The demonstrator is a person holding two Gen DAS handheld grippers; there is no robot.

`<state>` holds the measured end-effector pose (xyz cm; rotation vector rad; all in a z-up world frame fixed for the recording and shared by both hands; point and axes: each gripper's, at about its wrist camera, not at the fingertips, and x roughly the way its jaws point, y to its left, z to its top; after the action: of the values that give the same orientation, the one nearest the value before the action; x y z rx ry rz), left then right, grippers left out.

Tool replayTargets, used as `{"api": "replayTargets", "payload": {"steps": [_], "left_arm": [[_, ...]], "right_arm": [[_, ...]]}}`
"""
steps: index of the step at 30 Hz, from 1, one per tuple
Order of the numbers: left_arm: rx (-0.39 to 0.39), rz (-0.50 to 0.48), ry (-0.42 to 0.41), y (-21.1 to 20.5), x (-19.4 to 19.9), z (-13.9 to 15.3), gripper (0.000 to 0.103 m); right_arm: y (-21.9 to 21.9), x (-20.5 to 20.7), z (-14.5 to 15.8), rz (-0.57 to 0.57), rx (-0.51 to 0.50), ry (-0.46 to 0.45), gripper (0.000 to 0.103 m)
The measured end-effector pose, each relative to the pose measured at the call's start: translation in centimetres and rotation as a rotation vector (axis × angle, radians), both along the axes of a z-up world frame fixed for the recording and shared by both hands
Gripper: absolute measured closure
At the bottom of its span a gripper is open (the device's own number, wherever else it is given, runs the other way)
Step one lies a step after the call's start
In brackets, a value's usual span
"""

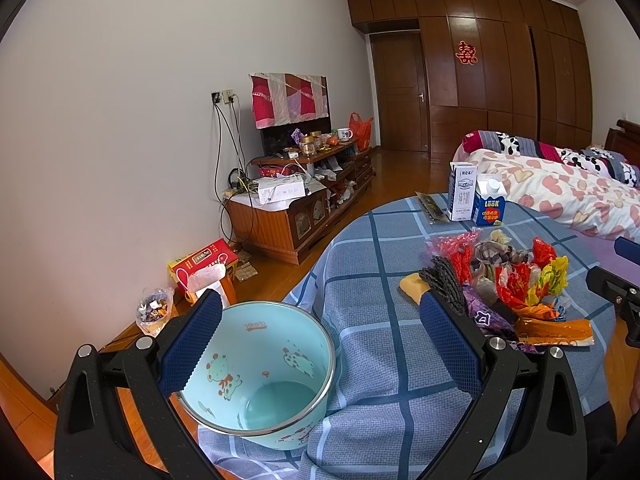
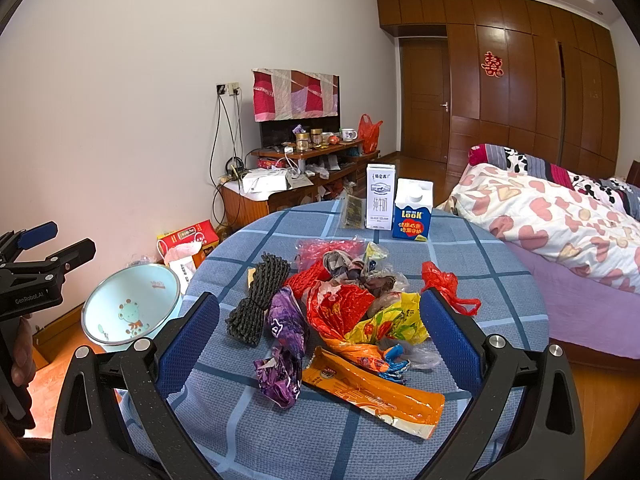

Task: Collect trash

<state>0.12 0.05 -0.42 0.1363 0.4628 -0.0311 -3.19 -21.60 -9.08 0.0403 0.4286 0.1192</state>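
A pile of crumpled wrappers lies on the round table with a blue checked cloth: red, yellow, orange and purple ones, a long orange packet and a dark rope bundle. The pile also shows in the left wrist view. A light blue enamel bin stands at the table's left edge; it also shows in the right wrist view. My left gripper is open, its left finger over the bin's rim. My right gripper is open, its fingers either side of the pile.
A white milk carton and a blue LOOK carton stand at the table's far edge beside a dark packet. A bed is at the right. A cluttered TV stand and a red box are at the left wall.
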Motion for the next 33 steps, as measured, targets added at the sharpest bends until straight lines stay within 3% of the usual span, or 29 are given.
{"api": "replayTargets", "payload": {"steps": [19,23,33], "left_arm": [[0.007,0.002,0.002,0.0,0.1,-0.3,0.006],[0.031,0.027,0.029,-0.3,1.3,-2.1,0.006],[0.071,-0.015,0.125,-3.3,3.4,-6.9,0.006]], "right_arm": [[-0.2,0.1,0.0,-0.008,-0.012,-0.006,0.005],[-2.3,0.9,-0.8,-0.046,-0.003,0.001,0.005],[-8.0,1.5,-5.5,-0.225,-0.052,0.058,0.005]]}}
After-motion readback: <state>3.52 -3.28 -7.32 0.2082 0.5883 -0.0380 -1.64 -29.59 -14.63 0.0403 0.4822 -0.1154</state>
